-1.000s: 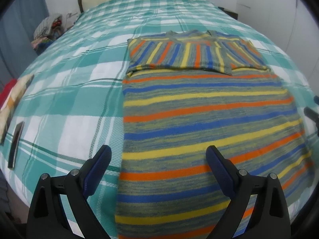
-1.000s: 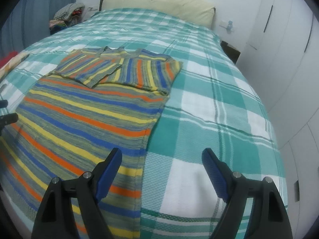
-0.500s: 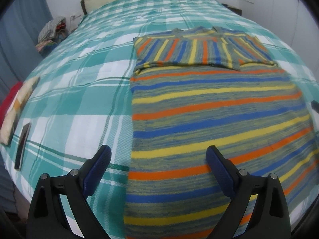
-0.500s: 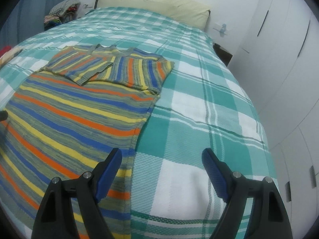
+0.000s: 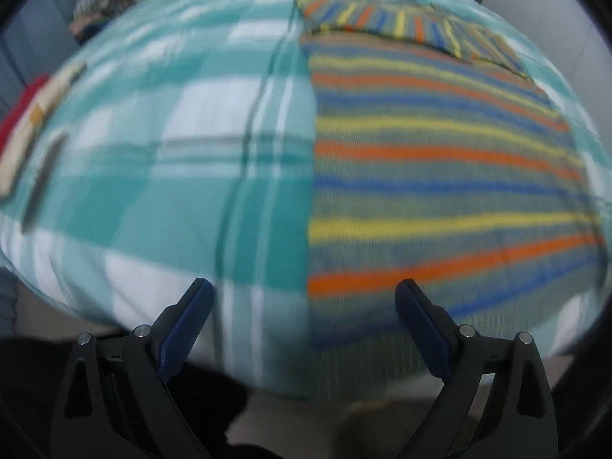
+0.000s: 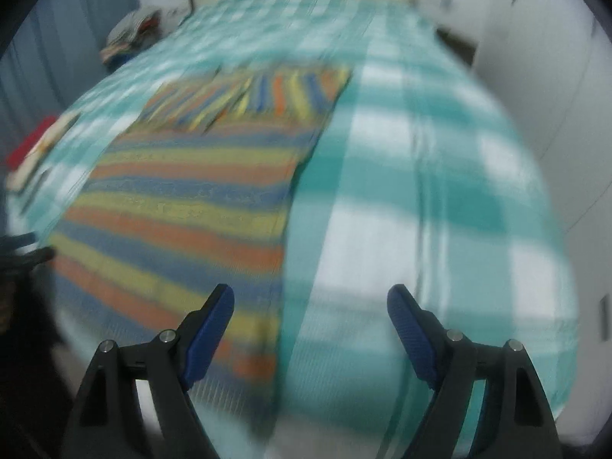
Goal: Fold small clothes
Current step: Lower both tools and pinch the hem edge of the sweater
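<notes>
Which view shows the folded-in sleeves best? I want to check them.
The right wrist view: both sleeves lie across the sweater's top, near mid-frame, though blurred. The left wrist view squeezes them against its upper edge, blurred too.

the sweater is knitted cloth, matt and finely ribbed. the bedspread is woven cloth, matt. the left gripper and the right gripper have matt black plastic arms, small shiny metal pins and blue ridged pads. the wardrobe doors look smooth.
</notes>
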